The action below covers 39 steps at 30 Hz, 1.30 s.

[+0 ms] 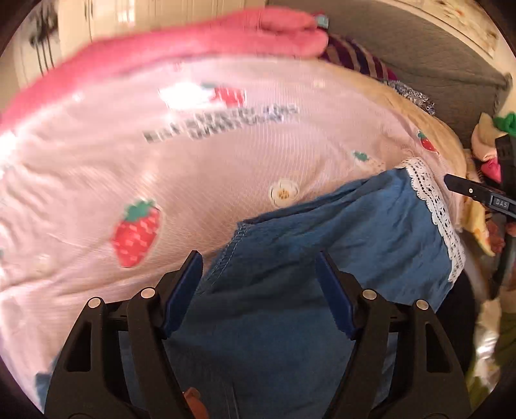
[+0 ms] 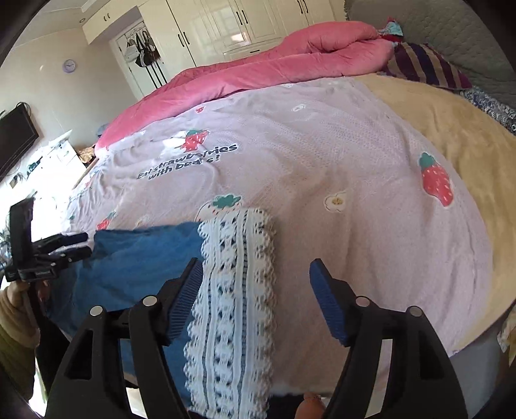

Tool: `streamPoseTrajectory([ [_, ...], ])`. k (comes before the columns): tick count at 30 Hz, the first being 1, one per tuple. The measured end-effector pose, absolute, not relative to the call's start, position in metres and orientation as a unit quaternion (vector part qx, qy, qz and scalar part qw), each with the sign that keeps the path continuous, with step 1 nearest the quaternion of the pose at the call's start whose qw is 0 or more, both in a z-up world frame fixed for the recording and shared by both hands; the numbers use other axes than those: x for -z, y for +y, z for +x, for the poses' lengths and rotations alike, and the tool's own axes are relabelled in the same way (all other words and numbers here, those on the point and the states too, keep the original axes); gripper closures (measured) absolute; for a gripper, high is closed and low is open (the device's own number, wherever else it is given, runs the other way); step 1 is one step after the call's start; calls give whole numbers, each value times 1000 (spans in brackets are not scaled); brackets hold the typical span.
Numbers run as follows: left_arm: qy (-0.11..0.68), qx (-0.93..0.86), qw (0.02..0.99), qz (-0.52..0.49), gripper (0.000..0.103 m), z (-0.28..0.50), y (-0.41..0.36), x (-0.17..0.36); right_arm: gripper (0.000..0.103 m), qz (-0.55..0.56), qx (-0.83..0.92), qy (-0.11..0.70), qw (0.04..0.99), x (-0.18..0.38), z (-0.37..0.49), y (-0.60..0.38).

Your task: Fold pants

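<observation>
Blue pants (image 1: 322, 245) with a white lace hem (image 1: 432, 206) lie on a pink strawberry-print bedspread (image 1: 161, 167). My left gripper (image 1: 259, 261) is open, its jaws wide apart over the stitched edge of the blue cloth. In the right wrist view the pants (image 2: 138, 258) lie at the lower left, with the lace band (image 2: 235, 290) between the jaws of my right gripper (image 2: 256, 269), which is open. The left gripper (image 2: 82, 246) shows at the pants' far left edge. The right gripper's tip (image 1: 451, 180) shows past the lace hem.
A rolled pink duvet (image 2: 274, 61) lies along the far side of the bed. A striped cushion (image 2: 425, 64) and a yellow blanket (image 2: 451, 135) are at the right. Wardrobes (image 2: 225, 25) stand behind. Loose clothes (image 1: 490, 154) are piled at the right.
</observation>
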<state>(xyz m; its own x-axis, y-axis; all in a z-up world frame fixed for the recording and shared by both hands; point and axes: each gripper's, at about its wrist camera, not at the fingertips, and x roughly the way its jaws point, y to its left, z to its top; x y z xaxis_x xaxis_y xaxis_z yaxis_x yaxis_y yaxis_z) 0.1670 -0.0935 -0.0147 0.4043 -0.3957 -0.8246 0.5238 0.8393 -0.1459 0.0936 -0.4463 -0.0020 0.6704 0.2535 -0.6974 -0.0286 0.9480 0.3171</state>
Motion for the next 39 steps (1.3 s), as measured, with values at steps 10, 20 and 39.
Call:
streamPoseTrajectory([
  [10,493,277,823,52,96,197,-107,30,79,187,-114,438,872,26,140,-448],
  [20,472,255,841,70,95,223,-116,40,81,167,-83,438,879,37,150,-443],
  [39,367,149,917,-56,22,95,28,-29,31,182,-86,416,887,29,12,-440],
])
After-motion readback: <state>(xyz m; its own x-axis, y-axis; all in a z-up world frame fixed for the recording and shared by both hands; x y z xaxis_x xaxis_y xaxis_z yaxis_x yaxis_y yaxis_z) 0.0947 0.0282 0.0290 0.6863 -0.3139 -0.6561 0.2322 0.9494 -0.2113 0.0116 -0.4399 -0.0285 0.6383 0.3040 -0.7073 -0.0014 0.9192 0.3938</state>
